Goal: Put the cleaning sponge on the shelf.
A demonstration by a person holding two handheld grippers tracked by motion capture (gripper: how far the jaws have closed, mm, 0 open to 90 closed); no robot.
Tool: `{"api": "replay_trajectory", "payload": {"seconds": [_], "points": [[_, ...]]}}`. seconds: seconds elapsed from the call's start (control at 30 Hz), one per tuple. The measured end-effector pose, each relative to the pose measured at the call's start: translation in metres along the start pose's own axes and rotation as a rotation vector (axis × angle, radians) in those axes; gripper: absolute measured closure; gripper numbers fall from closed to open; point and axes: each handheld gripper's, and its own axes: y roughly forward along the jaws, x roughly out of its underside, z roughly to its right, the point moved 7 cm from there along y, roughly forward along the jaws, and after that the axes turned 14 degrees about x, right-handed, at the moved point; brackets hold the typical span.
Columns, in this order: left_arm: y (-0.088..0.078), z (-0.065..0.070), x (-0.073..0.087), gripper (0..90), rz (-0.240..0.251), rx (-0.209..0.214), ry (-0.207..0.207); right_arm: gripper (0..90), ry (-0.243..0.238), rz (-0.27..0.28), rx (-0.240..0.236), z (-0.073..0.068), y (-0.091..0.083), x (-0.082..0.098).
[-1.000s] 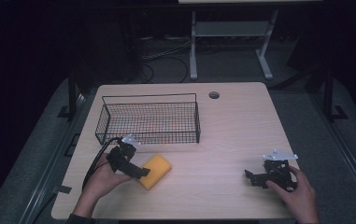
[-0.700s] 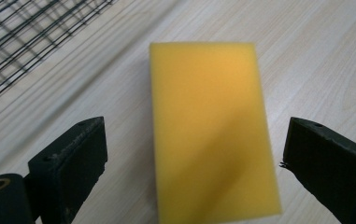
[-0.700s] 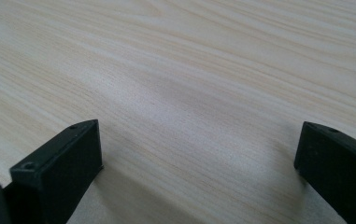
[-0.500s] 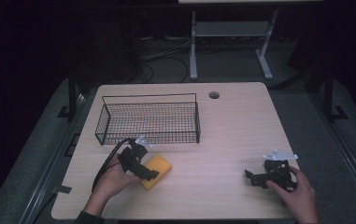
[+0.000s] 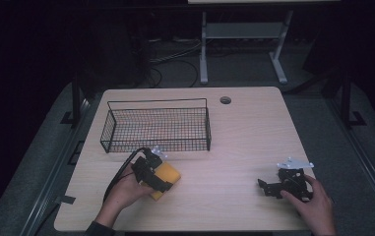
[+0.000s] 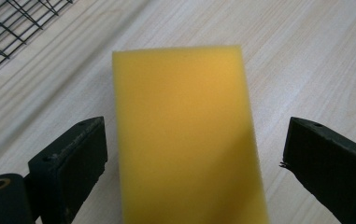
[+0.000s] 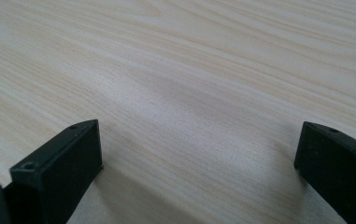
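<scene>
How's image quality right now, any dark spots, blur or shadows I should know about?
High view: surroundings nearly black, the table evenly lit, basket mesh readable. Left gripper view: the yellow sponge is soft and out of focus up close, shaded along its right edge. Right gripper view: wood grain sharp farther off, a dim shadow between the jaws.

Thing: yellow sponge (image 5: 164, 178), a flat block with straight edges
Pose: lying flat
Place: on the worktop (image 5: 239, 137), just in front of the wire basket (image 5: 156, 127)

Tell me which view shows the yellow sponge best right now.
The left gripper view: the sponge lies large and unobstructed between the open left hand-held gripper. The high view shows it small, partly covered by that gripper.
</scene>
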Motion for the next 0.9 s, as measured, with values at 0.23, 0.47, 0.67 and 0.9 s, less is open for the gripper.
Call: {"api": "replay_trajectory", "payload": {"seconds": [0.23,0.47,0.67,0.9], "points": [[0.007,-0.002,0.003,6.0,-0.021,-0.015,-0.002,0.1,0.000,0.000,0.000,0.000,0.000,0.000],[0.012,-0.002,0.004,6.1,-0.040,-0.025,0.004,0.1,0.000,0.000,0.000,0.000,0.000,0.000],[0.017,-0.002,0.005,6.5,-0.057,-0.041,0.010,0.1,0.000,0.000,0.000,0.000,0.000,0.000],[0.018,-0.003,0.006,8.0,-0.071,-0.059,0.017,0.1,0.000,0.000,0.000,0.000,0.000,0.000]]}}
